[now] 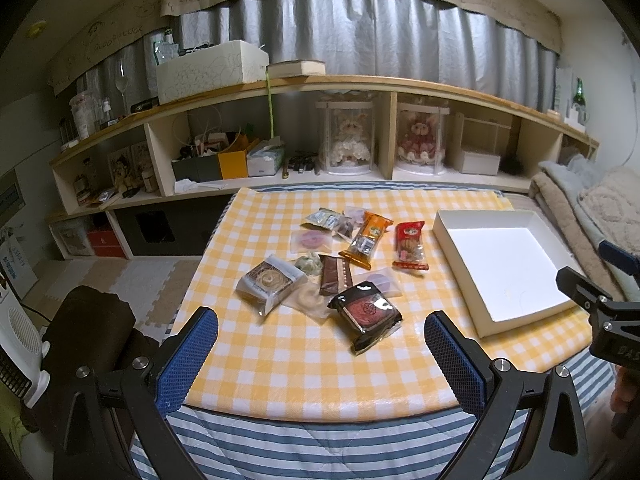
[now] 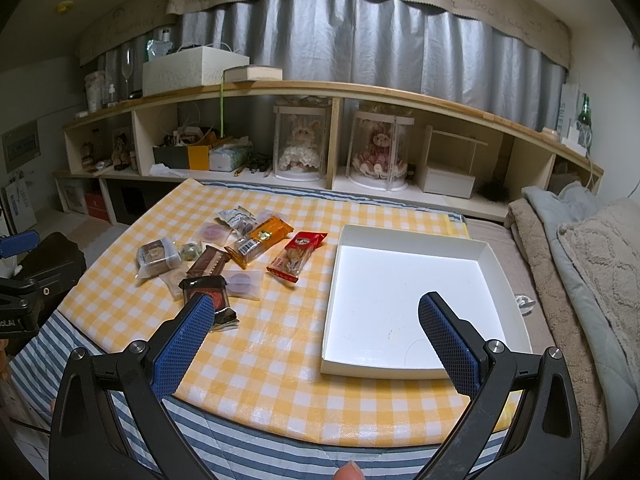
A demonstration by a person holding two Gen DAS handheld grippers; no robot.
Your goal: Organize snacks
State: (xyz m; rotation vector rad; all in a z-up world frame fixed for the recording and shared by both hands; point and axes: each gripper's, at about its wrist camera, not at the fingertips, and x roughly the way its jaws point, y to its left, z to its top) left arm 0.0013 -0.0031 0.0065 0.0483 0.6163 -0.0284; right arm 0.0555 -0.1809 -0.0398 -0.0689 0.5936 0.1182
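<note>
Yellow-and-white checked tablecloth (image 1: 304,368) carrying everything. Shallow white cardboard box (image 2: 505,280) sitting empty, all snacks lying loose to the left of the box, well apart from it, none inside yet.

Nearest packet: dark red-and-black foil-wrapped cake (image 1: 366,310), lying closest to the near edge of the cloth, left of the box, long axis running diagonally from far-left to near-right, crinkled clear tail pointing toward the near edge. Red cookie pack (image 1: 410,244) lying nearest the box's left wall, long axis running roughly away from the viewer. Orange biscuit pack (image 1: 366,240) just left of the red one, similarly elongated. Brown chocolate bar wrapper (image 1: 335,275) and clear square pastry bag (image 1: 270,280) sitting further left of the box.

Left gripper (image 1: 320,336) hovering spread wide, grasping nothing, framing the dark cake straight ahead between its blue pads (image 1: 188,356). Right gripper (image 2: 316,328) also released and empty, centred nearer the box's left wall, left pad overlapping the dark cake in the right wrist view, contact not discernible.

Judging left gripper better lined up on the dark cake; likely needing a wrist turn to close across the packet's short side, then carrying rightward into the box. Thin foil possibly slipping.
</note>
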